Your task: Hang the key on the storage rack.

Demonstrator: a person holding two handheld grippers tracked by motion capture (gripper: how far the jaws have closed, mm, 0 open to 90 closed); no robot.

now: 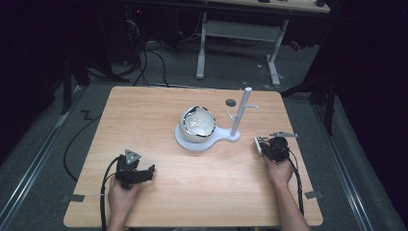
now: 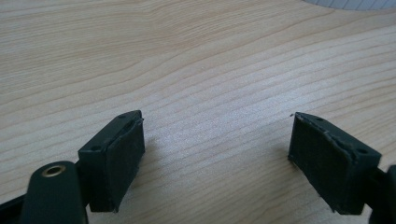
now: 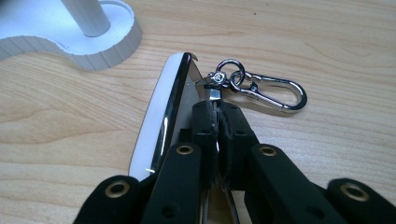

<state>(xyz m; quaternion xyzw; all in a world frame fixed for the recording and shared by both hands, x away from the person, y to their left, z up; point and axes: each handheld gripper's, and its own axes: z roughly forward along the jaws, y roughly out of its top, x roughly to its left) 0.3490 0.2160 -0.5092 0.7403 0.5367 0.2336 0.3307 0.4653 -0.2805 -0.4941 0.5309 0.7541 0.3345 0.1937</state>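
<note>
Right gripper view: right gripper [image 3: 217, 121] clamped on white, chrome-edged tag [image 3: 161, 116] with silver clasp [image 3: 275, 93].

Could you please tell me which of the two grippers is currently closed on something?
The right gripper: its jaws are pinched together on a keychain with a silver clasp. The left gripper stands wide open over bare table.

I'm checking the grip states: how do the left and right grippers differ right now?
The left gripper has its jaws wide apart over bare table; the right gripper is shut on a keychain. In the high view, left sits nearer the person, right nearer the white stand. Both are hand-held.
</note>
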